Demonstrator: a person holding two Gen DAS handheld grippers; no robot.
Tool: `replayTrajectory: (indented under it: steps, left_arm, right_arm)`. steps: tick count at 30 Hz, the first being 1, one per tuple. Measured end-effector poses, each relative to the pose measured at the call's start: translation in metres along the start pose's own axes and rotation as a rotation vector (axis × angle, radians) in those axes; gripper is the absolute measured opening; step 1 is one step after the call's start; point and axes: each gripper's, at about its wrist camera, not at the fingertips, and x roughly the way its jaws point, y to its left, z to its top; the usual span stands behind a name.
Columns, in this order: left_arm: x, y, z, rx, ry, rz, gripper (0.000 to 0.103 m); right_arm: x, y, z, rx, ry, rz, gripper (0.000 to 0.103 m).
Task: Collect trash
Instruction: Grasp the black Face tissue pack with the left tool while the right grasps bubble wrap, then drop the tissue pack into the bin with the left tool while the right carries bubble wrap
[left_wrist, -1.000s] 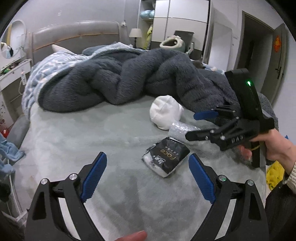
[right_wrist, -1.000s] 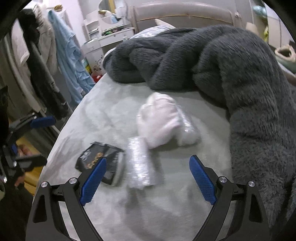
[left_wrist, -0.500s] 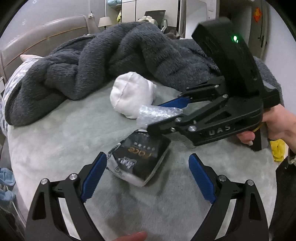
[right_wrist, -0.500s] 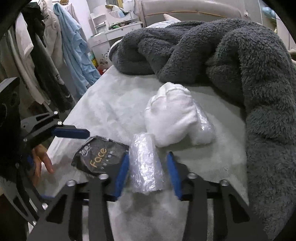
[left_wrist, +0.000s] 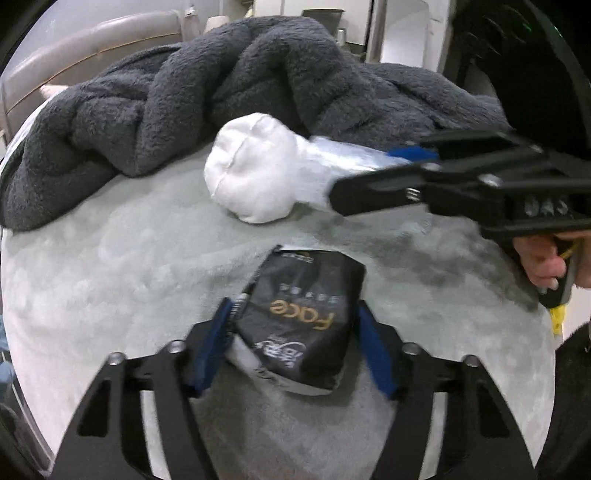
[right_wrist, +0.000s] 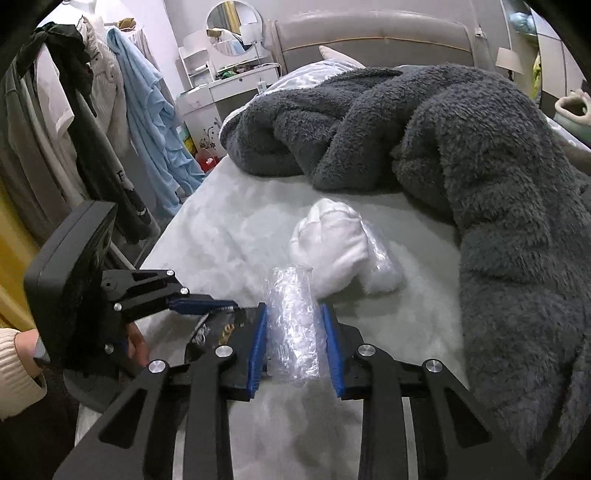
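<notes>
Two handheld tongs work over a bed (right_wrist: 229, 221) covered in pale plush, with a dark grey blanket (right_wrist: 480, 155) heaped behind. The right tongs (right_wrist: 293, 341) are clamped on a crinkled clear wrapper (right_wrist: 291, 321), both blue pads pressing its sides, and their jaws are closing a little more. The left tongs (left_wrist: 295, 343) straddle a black packet (left_wrist: 303, 325) lying flat on the bed; their jaws are closing, the pads at its edges, though a firm grip is not yet clear. A white bundle (left_wrist: 255, 173) with more clear plastic lies just beyond, touching the blanket's edge. To do this step well, the left tongs should probably finish squeezing before lifting (the packet looks soft and may slip), and keep the pads level across its middle. The right hand (left_wrist: 543, 262) should likely hold its wrapper steady, clear of the other tongs.
</notes>
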Motion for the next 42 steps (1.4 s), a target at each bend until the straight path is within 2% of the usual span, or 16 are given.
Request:
replayTrajectory:
  steps: [8, 10, 14, 23, 37, 42]
  left_arm:
    - [-0.018, 0.0, -0.005, -0.07, -0.025, -0.001, 0.061]
    - [-0.027, -0.001, -0.01, -0.071, -0.027, 0.027, 0.061]
    - [-0.053, 0.006, -0.022, -0.156, -0.06, 0.075, 0.061]
    - [-0.127, 0.014, -0.054, -0.318, -0.135, 0.249, 0.061]
    - [-0.187, 0.033, -0.1, -0.495, -0.142, 0.429, 0.061]
    - [-0.194, 0.046, -0.121, -0.526, -0.103, 0.483, 0.061]
  right_arm:
    - [-0.012, 0.01, -0.002, 0.002, -0.018, -0.007, 0.029]
    - [-0.016, 0.014, -0.002, 0.009, -0.025, -0.006, 0.029]
    - [-0.023, 0.026, -0.002, 0.008, -0.035, -0.002, 0.029]
    - [-0.016, 0.06, -0.007, 0.05, -0.027, 0.002, 0.029]
    - [-0.021, 0.134, -0.005, 0.016, -0.021, 0.024, 0.029]
    - [-0.02, 0.161, -0.004, 0.034, -0.03, 0.058, 0.029]
